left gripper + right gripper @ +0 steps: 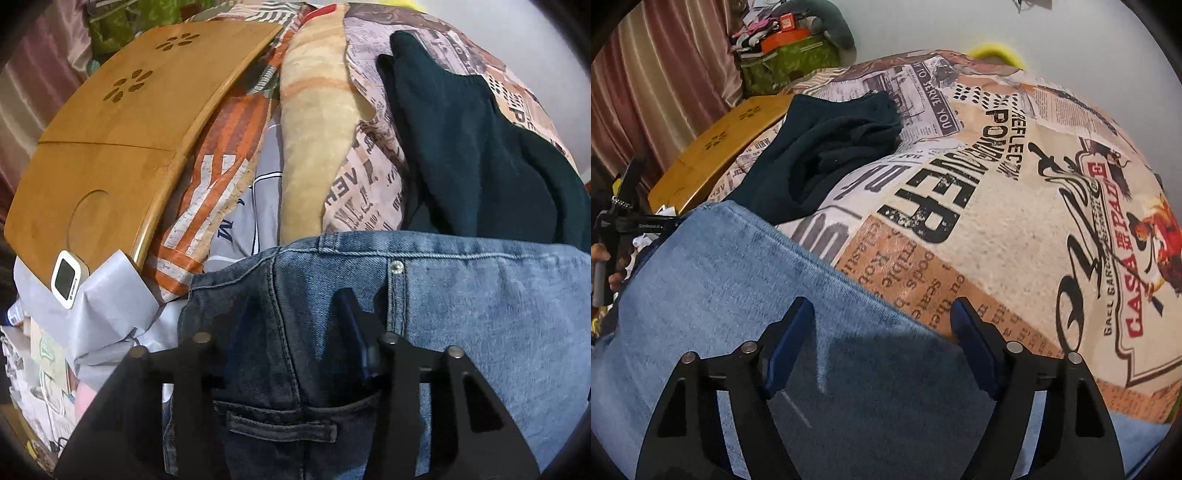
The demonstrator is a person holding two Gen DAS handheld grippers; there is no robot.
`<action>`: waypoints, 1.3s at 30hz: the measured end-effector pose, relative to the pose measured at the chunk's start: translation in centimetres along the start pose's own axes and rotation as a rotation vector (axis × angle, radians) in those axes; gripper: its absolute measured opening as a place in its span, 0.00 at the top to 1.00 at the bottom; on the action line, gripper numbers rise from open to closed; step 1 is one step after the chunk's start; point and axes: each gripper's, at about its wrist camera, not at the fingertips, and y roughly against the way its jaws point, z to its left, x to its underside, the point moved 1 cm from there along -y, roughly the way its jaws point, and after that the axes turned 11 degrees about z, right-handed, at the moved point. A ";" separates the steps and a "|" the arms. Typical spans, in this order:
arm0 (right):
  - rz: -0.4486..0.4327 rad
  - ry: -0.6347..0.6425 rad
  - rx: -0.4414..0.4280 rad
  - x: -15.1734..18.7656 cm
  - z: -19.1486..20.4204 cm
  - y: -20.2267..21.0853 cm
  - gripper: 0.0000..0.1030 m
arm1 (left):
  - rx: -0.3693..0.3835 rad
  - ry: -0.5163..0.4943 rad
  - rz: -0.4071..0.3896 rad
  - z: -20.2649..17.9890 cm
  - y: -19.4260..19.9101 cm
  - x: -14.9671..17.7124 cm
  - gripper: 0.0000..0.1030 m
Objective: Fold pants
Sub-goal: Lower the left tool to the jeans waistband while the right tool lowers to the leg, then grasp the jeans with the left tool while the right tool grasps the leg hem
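Blue jeans (480, 314) lie across a newspaper-print bedspread (1015, 229). In the left wrist view my left gripper (295, 332) points down onto the darker waistband end, beside a rivet and a belt loop. Its right blue pad (351, 325) rests against the denim. A raised fold of denim fills the gap and hides the left finger, and I see no firm pinch. In the right wrist view my right gripper (882, 321) stands open over the lighter end of the jeans (701, 277), close to their edge. Both of its blue pads (790, 343) show, with flat denim between them.
A dark green garment (461, 147) (812, 155) lies crumpled just beyond the jeans. A wooden lap tray (110, 129) with a white timer (68, 278) sits to the left. A beige blanket (314, 129) and loose bedding lie beside it. Curtains and cluttered boxes (786, 55) stand behind.
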 end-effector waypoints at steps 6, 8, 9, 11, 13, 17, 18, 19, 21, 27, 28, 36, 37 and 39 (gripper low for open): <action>-0.011 0.016 0.015 1.0 0.5 0.4 0.71 | -0.121 -0.024 -0.021 -1.1 0.6 0.2 0.87; -0.014 0.011 0.020 1.2 0.6 0.5 0.86 | -0.129 -0.029 -0.038 -1.1 1.1 0.3 0.90; -0.018 0.002 0.022 1.3 0.7 0.6 0.90 | -0.128 -0.031 -0.042 -1.1 1.3 0.4 0.92; -0.034 0.010 0.049 1.5 1.2 1.0 0.93 | -0.141 -0.035 -0.061 -1.2 2.2 0.5 0.94; -0.067 0.019 0.092 1.4 1.7 2.0 0.94 | -0.145 -0.034 -0.097 -1.3 3.9 0.7 0.94; -0.148 -0.011 0.098 1.3 2.1 5.5 0.94 | -0.087 -0.042 -0.173 -1.3 8.2 1.8 0.95; -0.165 -0.016 0.091 1.6 2.3 6.5 0.94 | -0.057 -0.052 -0.194 -1.3 9.6 2.5 0.95; -0.177 -0.017 0.089 2.0 2.6 7.3 0.94 | -0.041 -0.061 -0.212 -1.3 10.7 3.3 0.95; -0.196 -0.011 0.086 3.0 3.4 8.7 0.94 | -0.032 -0.086 -0.246 -1.7 12.6 4.8 0.95; -0.232 0.009 0.078 6.6 6.2 12.0 0.94 | -0.034 -0.140 -0.322 -2.1 16.9 10.4 0.95; -0.234 0.016 0.076 7.3 6.8 12.5 0.94 | -0.035 -0.145 -0.330 -1.9 17.3 11.2 0.95; -0.228 0.054 0.075 12.4 10.5 14.3 0.94 | -0.036 -0.156 -0.365 -0.6 19.7 17.7 0.95; -0.228 0.055 0.076 13.0 10.9 14.4 0.94 | -0.030 -0.156 -0.363 -0.4 19.9 18.2 0.95; -0.223 0.052 0.069 14.2 11.4 14.5 0.94 | -0.027 -0.152 -0.358 0.1 20.0 19.5 0.95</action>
